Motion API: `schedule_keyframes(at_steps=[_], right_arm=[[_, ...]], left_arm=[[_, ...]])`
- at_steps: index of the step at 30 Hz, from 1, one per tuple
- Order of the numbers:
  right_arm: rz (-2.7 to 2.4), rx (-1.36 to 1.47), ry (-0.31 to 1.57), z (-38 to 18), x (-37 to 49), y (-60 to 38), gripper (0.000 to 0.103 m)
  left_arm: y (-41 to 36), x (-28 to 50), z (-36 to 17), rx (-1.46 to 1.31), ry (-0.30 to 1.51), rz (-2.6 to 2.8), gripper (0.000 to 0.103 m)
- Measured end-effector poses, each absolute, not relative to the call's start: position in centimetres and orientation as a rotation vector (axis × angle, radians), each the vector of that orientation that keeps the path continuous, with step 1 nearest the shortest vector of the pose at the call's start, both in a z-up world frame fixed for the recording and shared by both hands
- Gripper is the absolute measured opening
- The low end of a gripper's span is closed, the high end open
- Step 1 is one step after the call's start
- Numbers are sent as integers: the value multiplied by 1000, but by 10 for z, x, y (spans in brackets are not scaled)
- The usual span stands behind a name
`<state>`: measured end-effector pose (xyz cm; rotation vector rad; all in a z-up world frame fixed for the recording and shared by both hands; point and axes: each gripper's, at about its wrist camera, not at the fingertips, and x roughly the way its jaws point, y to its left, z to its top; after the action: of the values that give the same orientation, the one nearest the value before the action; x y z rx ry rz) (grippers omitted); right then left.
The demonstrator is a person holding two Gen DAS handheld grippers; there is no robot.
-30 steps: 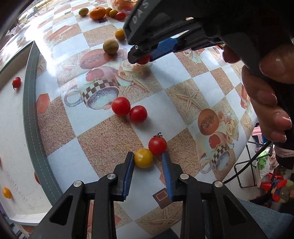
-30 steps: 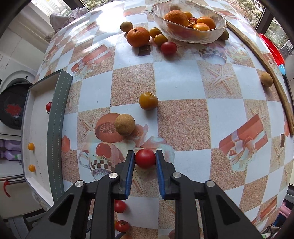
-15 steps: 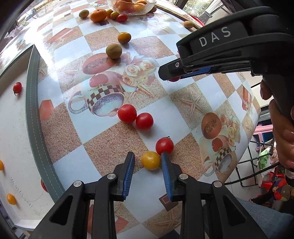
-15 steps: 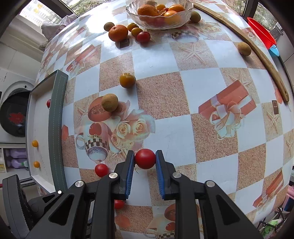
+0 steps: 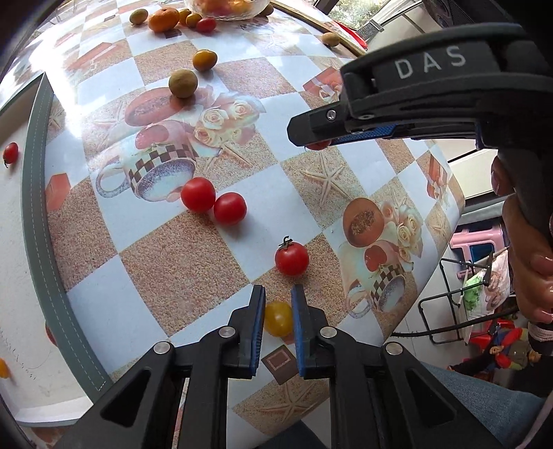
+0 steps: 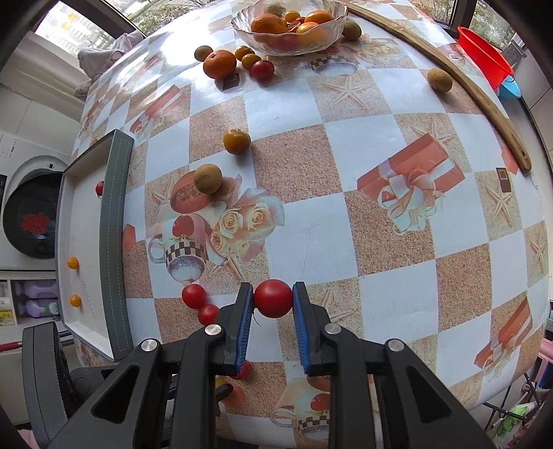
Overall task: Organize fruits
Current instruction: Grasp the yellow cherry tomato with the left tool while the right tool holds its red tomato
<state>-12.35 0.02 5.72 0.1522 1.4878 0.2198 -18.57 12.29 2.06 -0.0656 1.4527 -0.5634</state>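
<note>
Left wrist view: the left gripper (image 5: 278,305) has its blue pads (image 5: 257,321) closed to a narrow gap around a yellow tomato (image 5: 277,318), touching or nearly touching both sides, low on the tablecloth (image 5: 166,262). Just beyond sits a red tomato with a stem (image 5: 291,258), and farther left a touching pair of red tomatoes (image 5: 212,202). In the right wrist view, the right gripper (image 6: 273,299) is clamped on a red tomato (image 6: 273,298), held above the cloth. At the left, the white tray (image 6: 115,248) holds a few small tomatoes, red and yellow; at the far end a glass bowl (image 6: 288,24) holds oranges, with more fruit loose beside it. Sorting looks barely half done: many pieces remain scattered. Compared with a second ago, the left pads have narrowed onto the yellow tomato, which now sits deeper between them, and the right gripper has lifted its tomato higher and moved toward the right.
</note>
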Motion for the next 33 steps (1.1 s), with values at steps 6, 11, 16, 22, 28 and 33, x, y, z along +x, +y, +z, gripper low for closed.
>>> schedule_keyframes(at_steps=[6, 11, 16, 22, 28, 33], right_arm=[[229, 154, 1495, 62, -132, 4, 25], [232, 153, 1502, 63, -137, 8, 25], [222, 162, 1521, 60, -143, 9, 25], [208, 173, 1527, 59, -151, 6, 25], [197, 185, 1523, 61, -156, 3, 25], [193, 196, 1518, 62, -156, 1, 25]], left_arm=[[146, -182, 33, -93, 1437, -534, 17], [149, -184, 40, -69, 1412, -513, 16], [143, -191, 37, 38, 1412, -502, 17], [137, -193, 33, 79, 1362, -452, 74], [131, -190, 17, 115, 1402, -409, 65], [141, -190, 15, 121, 1394, -370, 23]])
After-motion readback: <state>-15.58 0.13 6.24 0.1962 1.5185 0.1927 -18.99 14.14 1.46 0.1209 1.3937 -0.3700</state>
